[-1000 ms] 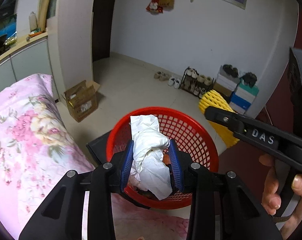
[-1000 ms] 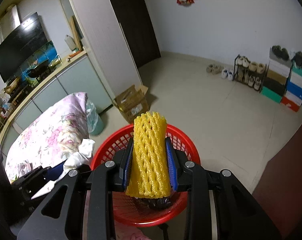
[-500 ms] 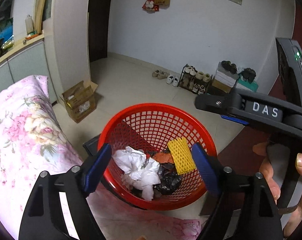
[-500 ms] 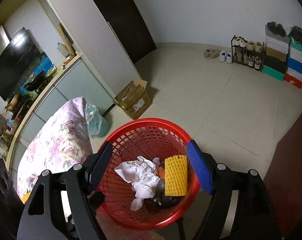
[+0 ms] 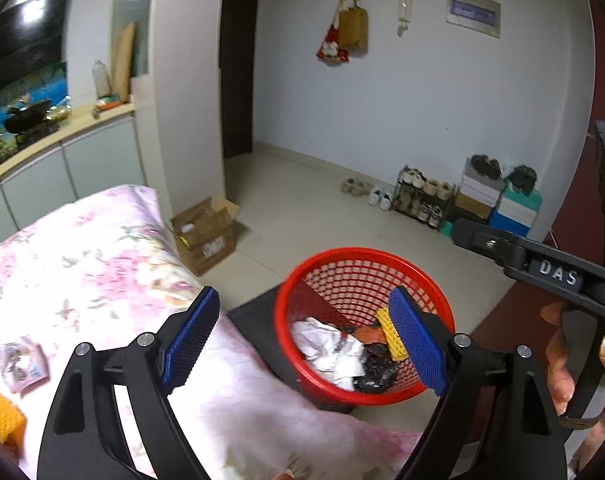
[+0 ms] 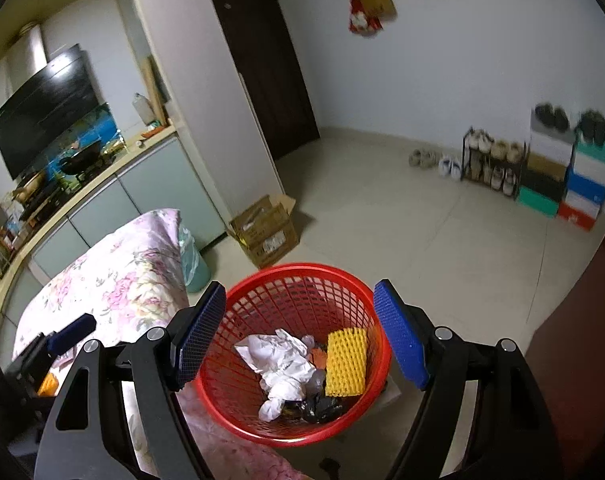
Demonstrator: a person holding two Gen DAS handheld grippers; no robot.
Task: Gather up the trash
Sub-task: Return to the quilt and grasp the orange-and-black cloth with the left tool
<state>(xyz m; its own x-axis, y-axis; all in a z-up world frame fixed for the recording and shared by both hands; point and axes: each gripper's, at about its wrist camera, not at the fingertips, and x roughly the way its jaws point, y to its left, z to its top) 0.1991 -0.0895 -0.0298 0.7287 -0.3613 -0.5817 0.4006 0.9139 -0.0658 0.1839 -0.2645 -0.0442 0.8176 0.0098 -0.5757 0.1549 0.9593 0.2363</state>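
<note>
A red mesh basket [image 5: 358, 264] [image 6: 302, 276] stands on the floor beside the bed. Inside lie crumpled white paper [image 5: 326, 350] [image 6: 282, 364], a yellow foam net [image 6: 345, 362] [image 5: 388, 334] and dark scraps [image 6: 318, 404]. My left gripper [image 5: 302, 336] is open and empty, above the bed's edge and the basket's left side. My right gripper [image 6: 300, 336] is open and empty, directly above the basket. On the bed at the far left lie a small packet [image 5: 22, 362] and an orange sponge-like piece [image 5: 2, 418].
A bed with a pink floral cover [image 5: 82, 264] [image 6: 114, 280] fills the left. A cardboard box [image 5: 206, 236] [image 6: 266, 232] sits on the tiled floor. A shoe rack and stacked shoe boxes [image 6: 550, 176] line the far wall. A green bin [image 6: 190, 268] stands by the bed.
Both grippers opened and dropped the white paper and the yellow foam net into the basket. The left gripper has since swung left toward the bed; the right has lifted slightly.
</note>
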